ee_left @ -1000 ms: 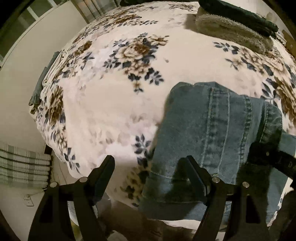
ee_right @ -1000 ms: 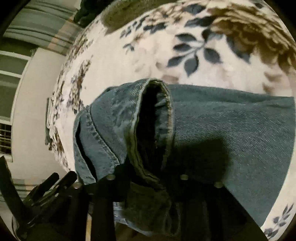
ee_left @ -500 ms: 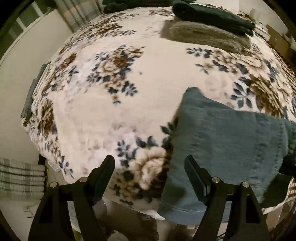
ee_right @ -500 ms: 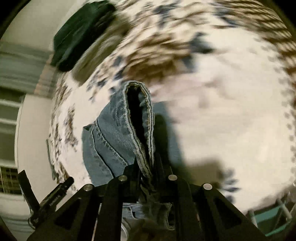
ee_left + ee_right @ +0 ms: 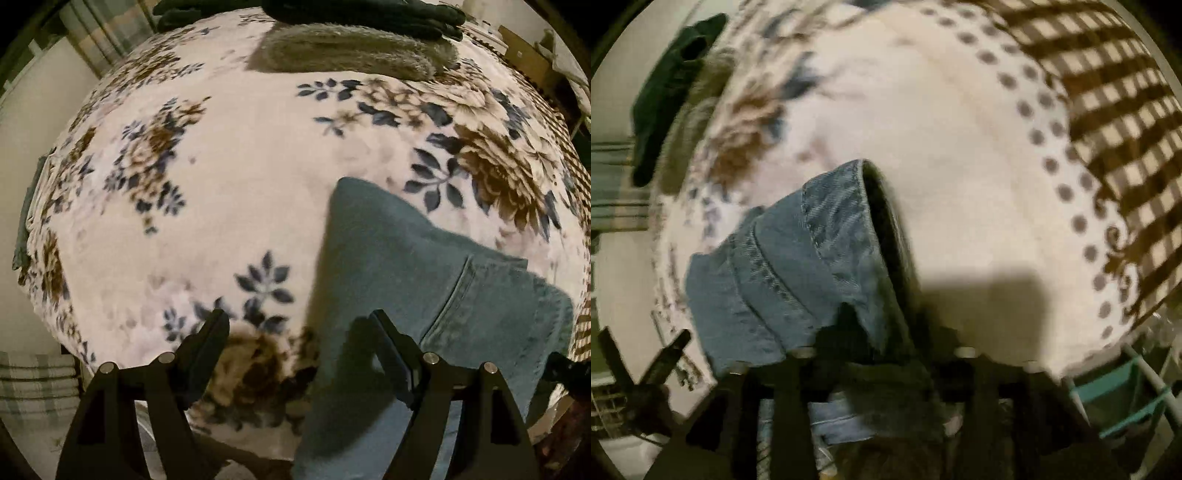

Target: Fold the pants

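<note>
Right tongs [image 5: 886,332] opening over jeans [image 5: 798,266] lying lengthwise.

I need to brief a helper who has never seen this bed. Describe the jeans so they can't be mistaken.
Start at the floral blanket covering the bed. Two folded dark and grey garments lie at its far edge; the jeans lie at the near edge. They alone are blue denim with stitched seams.

The right gripper [image 5: 892,328] hangs over folded blue denim pants [image 5: 798,266], and its jaws have just been opening with the hem's edge between them. The pants lie on a cream floral fleece blanket [image 5: 960,147] with a dotted, brown-checked border. Dark green clothing [image 5: 670,85] sits at upper left.
</note>
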`<state>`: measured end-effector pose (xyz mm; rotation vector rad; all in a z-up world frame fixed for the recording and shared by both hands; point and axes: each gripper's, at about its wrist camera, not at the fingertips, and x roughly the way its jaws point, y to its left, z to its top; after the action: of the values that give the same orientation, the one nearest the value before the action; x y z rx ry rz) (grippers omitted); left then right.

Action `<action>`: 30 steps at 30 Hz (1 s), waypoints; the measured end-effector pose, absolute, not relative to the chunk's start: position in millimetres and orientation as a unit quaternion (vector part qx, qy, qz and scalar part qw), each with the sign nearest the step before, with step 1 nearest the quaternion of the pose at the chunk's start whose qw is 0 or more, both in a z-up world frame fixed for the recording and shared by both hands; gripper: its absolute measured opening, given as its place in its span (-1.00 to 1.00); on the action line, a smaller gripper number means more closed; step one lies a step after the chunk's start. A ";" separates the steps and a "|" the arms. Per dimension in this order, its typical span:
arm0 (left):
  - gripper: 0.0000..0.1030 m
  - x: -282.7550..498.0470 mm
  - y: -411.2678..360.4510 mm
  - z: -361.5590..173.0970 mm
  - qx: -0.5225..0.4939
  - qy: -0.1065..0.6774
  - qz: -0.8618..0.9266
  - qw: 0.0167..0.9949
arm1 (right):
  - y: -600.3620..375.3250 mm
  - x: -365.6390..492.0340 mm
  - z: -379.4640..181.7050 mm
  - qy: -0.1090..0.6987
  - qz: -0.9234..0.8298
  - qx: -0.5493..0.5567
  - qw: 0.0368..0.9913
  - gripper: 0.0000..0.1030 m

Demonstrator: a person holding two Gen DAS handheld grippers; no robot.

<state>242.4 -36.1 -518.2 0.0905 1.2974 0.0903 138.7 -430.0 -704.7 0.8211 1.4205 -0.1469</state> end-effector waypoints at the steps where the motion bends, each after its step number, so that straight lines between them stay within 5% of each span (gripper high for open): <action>1: 0.47 247.4 -39.1 -519.1 0.039 0.604 0.037 0.795 | -433.6 139.0 -704.0 0.629 -0.068 0.369 0.681 0.29; 6: 0.47 274.5 -50.6 -527.9 0.024 0.606 0.022 0.795 | -451.9 153.0 -693.3 0.596 -0.049 0.400 0.695 0.65; 11: 0.47 308.5 -48.8 -545.9 -0.028 0.623 -0.002 0.782 | -450.2 183.5 -721.7 0.609 -0.006 0.439 0.660 0.64; 12: 0.47 312.5 -48.1 -548.6 -0.034 0.628 -0.002 0.778 | -447.9 188.1 -727.7 0.613 0.000 0.444 0.653 0.59; 15: 0.47 322.5 -43.3 -555.7 -0.058 0.642 -0.004 0.765 | -436.9 194.1 -720.7 0.611 -0.004 0.417 0.673 -0.55; 16: 0.47 322.7 -42.1 -553.8 -0.063 0.640 -0.006 0.766 | -431.0 196.7 -713.0 0.615 -0.011 0.383 0.689 -0.63; 22: 0.47 319.1 -35.8 -547.0 -0.079 0.633 -0.007 0.770 | -432.4 200.6 -672.4 0.562 -0.023 0.345 0.752 -0.68; 30: 0.47 324.6 -44.3 -559.2 -0.082 0.640 -0.030 0.764 | -446.8 208.4 -700.0 0.590 -0.026 0.327 0.737 -0.66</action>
<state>324.6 -44.3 -559.2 -0.1782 1.3910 -0.0655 208.4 -446.8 -700.0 0.7182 1.2964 -0.0575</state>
